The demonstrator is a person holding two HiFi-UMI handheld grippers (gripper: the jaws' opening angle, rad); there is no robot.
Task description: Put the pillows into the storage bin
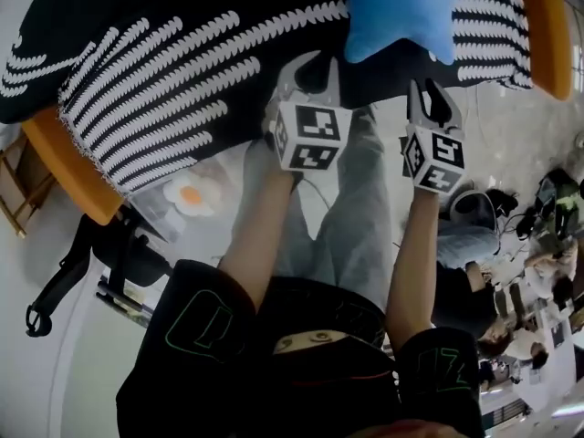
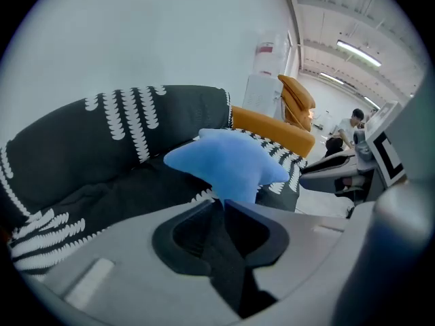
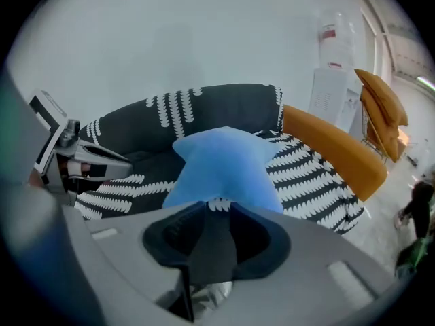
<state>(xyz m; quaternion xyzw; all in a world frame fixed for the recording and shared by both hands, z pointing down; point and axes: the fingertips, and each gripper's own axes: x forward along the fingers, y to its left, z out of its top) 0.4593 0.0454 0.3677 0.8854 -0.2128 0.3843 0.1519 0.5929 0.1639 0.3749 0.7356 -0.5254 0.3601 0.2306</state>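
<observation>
Your black shirt (image 1: 274, 354) and bare forearms fill the bottom of the head view, and past them each hand holds a gripper topped by a marker cube. The left gripper (image 1: 310, 67) and the right gripper (image 1: 432, 94) both point at the sofa (image 1: 182, 71). It is draped in a black cover with rows of white scalloped stripes, and smooth orange arms (image 1: 73, 167) show at both ends. The blue pillow (image 1: 401, 7), plush and star-shaped, lies on the sofa seat just beyond both grippers, and neither touches it. Below the sofa's edge lies a soft white-and-orange cushion shaped like a fried egg (image 1: 192, 194). It rests on something pale and translucent, and you cannot tell whether that is a bin. A black office chair (image 1: 100, 254) stands to the left, and people sit at desks at lower right.

Left gripper view: your fingers (image 2: 221, 212) are clenched together on nothing. The star pillow lies just beyond their tip, and the other gripper's cube shows at the right edge. Orange chairs (image 2: 299, 100) stand stacked behind the sofa's arm.

Right gripper view: these fingers (image 3: 217, 229) are also pressed together and empty. The pillow lies straight ahead, with the striped cover around it.
</observation>
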